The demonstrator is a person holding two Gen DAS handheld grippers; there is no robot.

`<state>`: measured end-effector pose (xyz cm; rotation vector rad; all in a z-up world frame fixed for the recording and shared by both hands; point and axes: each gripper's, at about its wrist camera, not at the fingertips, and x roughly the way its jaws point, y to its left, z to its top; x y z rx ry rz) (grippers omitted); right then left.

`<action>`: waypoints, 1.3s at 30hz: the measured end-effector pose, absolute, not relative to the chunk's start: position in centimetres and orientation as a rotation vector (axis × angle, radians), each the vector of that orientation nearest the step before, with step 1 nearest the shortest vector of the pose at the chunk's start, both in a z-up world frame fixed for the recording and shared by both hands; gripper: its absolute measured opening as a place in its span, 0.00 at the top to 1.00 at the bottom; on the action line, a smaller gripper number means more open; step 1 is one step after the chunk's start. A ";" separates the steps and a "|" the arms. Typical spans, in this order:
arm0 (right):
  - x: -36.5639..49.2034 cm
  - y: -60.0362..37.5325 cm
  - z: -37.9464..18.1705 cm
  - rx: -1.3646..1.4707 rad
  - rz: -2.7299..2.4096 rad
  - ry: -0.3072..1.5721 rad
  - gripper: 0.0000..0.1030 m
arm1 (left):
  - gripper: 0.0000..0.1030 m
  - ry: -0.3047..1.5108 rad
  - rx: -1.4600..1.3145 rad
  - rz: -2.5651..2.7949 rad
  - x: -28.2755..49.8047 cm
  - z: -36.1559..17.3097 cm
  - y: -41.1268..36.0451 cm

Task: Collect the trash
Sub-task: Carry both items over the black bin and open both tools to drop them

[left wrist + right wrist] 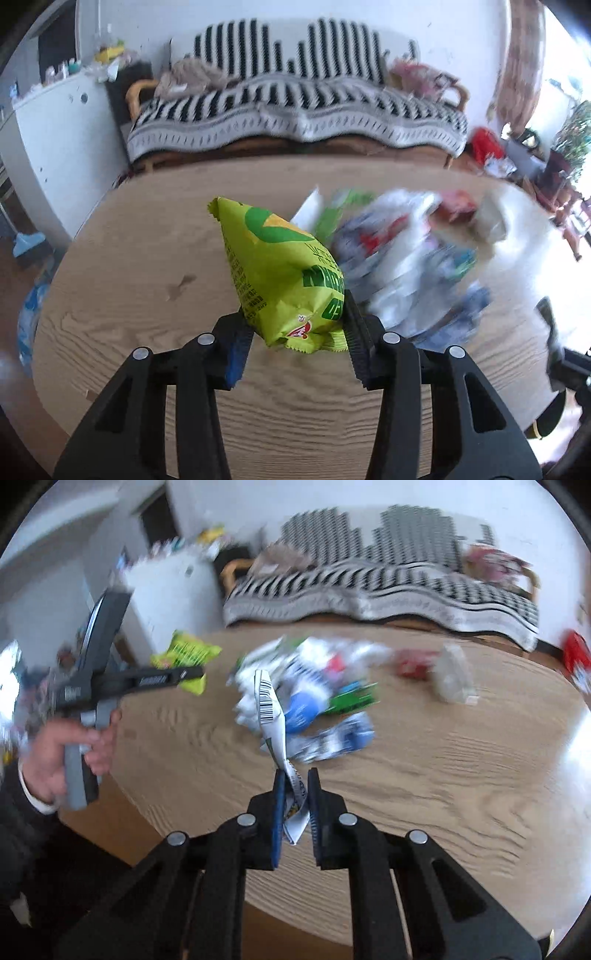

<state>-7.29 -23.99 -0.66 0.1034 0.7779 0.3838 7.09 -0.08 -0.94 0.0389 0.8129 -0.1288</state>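
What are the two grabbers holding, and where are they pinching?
The left gripper pinches the green snack bag at its near end. The right gripper pinches the white barcode wrapper near its lower end.

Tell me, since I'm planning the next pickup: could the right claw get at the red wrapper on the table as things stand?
Probably not yet. The right claw is shut on a white wrapper, so it has no free grip. The path itself looks open: the red wrapper lies uncovered on the table, beyond the trash pile.
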 end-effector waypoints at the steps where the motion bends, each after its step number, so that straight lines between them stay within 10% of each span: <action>1: -7.9 -25.7 -0.1 0.130 0.348 0.762 0.88 | 0.57 0.799 0.029 -0.153 6.9 -0.4 -1.2; 21: -32.2 -62.0 -7.0 0.620 -0.626 0.845 0.88 | 0.57 0.892 0.304 -1.180 -13.4 -8.3 -46.6; 39: -37.0 -66.8 -13.6 0.785 -0.628 0.996 0.88 | 0.56 1.103 0.435 -1.248 -16.8 -19.6 -56.3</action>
